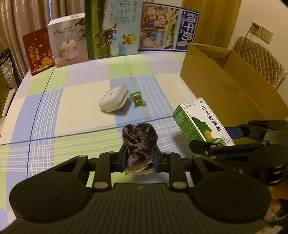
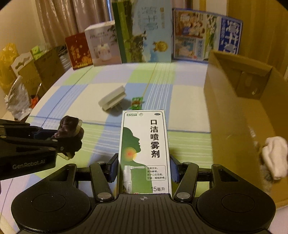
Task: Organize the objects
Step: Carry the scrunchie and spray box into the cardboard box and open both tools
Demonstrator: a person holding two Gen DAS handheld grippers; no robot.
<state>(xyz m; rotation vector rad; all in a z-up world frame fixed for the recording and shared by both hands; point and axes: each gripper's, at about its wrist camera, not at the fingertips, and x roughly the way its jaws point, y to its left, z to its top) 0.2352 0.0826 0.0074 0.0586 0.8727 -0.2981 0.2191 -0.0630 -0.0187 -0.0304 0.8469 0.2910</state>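
A checked desk (image 1: 81, 100) fronts boxes (image 1: 115, 28) and curtains (image 1: 21, 16) at 12 o'clock; left gripper (image 1: 140, 158) jaws clamp a scrunchie (image 1: 139, 138), right gripper (image 2: 144, 170) jaws a spray box (image 2: 144, 144)

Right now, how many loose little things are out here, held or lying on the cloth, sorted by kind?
Velvet scrunchie, in the left claw: 1
Spray box, in the right claw: 1
White plug-in device: 1
Green candy: 1
Total: 4
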